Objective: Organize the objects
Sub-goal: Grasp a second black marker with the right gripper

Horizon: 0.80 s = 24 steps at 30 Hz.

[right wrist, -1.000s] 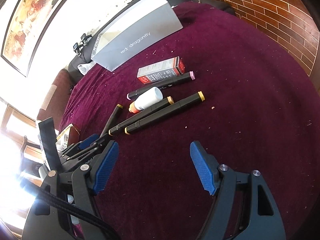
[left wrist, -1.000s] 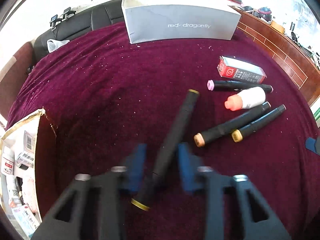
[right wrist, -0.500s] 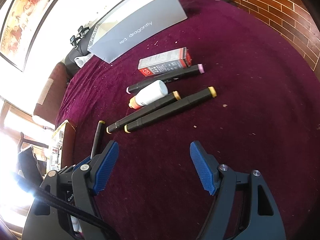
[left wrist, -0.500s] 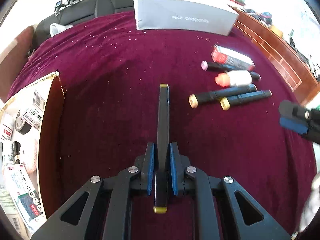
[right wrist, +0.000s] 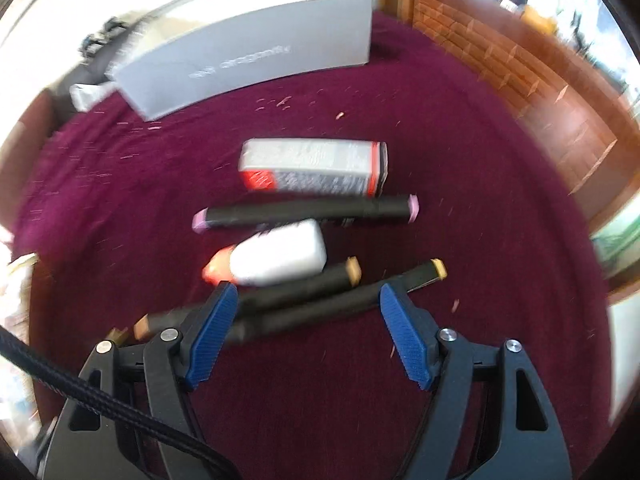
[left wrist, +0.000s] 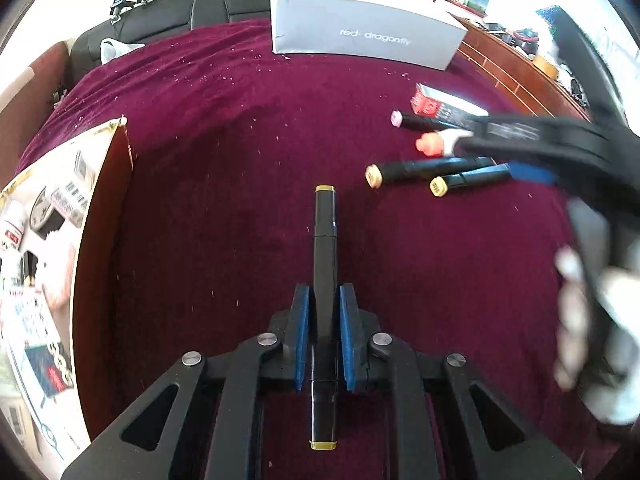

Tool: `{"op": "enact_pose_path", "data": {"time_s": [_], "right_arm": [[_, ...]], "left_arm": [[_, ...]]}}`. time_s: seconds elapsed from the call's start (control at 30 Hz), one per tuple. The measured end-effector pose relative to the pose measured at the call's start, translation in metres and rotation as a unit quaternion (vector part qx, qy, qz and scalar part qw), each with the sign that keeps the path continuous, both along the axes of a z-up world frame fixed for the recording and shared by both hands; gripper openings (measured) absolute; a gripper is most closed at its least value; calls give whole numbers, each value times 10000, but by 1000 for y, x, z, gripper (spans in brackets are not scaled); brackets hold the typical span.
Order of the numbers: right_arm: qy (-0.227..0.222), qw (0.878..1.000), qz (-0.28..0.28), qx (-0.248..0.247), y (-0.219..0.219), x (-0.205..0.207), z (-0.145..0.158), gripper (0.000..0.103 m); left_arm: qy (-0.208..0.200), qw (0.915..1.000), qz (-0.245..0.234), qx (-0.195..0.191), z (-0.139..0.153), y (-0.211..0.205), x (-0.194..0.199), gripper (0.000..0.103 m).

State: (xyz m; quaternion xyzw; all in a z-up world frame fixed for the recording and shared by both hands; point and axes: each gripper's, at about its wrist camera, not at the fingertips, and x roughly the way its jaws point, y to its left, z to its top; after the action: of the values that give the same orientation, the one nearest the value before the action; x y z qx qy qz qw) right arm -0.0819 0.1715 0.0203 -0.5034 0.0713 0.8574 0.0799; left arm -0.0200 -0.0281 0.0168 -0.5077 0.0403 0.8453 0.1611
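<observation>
A: Biggest first: grey box (left wrist: 360,36) at the far end of the red cloth (left wrist: 240,160), carton (left wrist: 40,260) on my left

B: Grippers?

A: Left gripper (left wrist: 323,332) clenched on a black marker (left wrist: 324,248); right gripper (right wrist: 304,328) spread wide over two markers (right wrist: 320,300), gripping nothing

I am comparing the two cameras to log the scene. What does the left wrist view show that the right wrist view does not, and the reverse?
Only the left wrist view: the left claw shut on a black marker with yellow ends, and an open cardboard box of packages.

Only the right wrist view: the far ends of the loose markers, which the right claw hides in the other view; its pads stand apart.

Both: the grey box, the red and grey carton, the pink-tipped marker, the white bottle.
</observation>
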Motion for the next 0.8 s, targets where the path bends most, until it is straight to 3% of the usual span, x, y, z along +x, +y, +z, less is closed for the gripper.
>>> {"op": "enact_pose_path", "data": {"time_s": [0.13, 0.2, 0.33, 0.43, 0.5, 0.63, 0.8], "right_arm": [[-295, 9938, 337, 1014, -20, -7, -12, 81], [-388, 9914, 638, 1072, -21, 3, -13, 80], [-911, 9927, 791, 62, 21, 43, -18, 81], [-821, 9932, 734, -386, 54, 75, -13, 81], [-573, 9930, 592, -851, 77, 93, -6, 81], [9, 9944, 335, -1002, 96, 113, 16, 81], [291, 9833, 959, -1519, 75, 110, 27, 81]], "left_arm": [[5, 10000, -78, 22, 0, -3, 9, 11], [-1, 9999, -125, 85, -1, -7, 12, 11], [90, 9997, -209, 91, -1, -11, 22, 11], [123, 9995, -281, 121, -1, -12, 30, 11], [148, 9994, -295, 128, -1, -11, 33, 11], [120, 9996, -217, 150, 0, -10, 31, 11], [304, 9993, -226, -17, -2, -7, 36, 12]]}}
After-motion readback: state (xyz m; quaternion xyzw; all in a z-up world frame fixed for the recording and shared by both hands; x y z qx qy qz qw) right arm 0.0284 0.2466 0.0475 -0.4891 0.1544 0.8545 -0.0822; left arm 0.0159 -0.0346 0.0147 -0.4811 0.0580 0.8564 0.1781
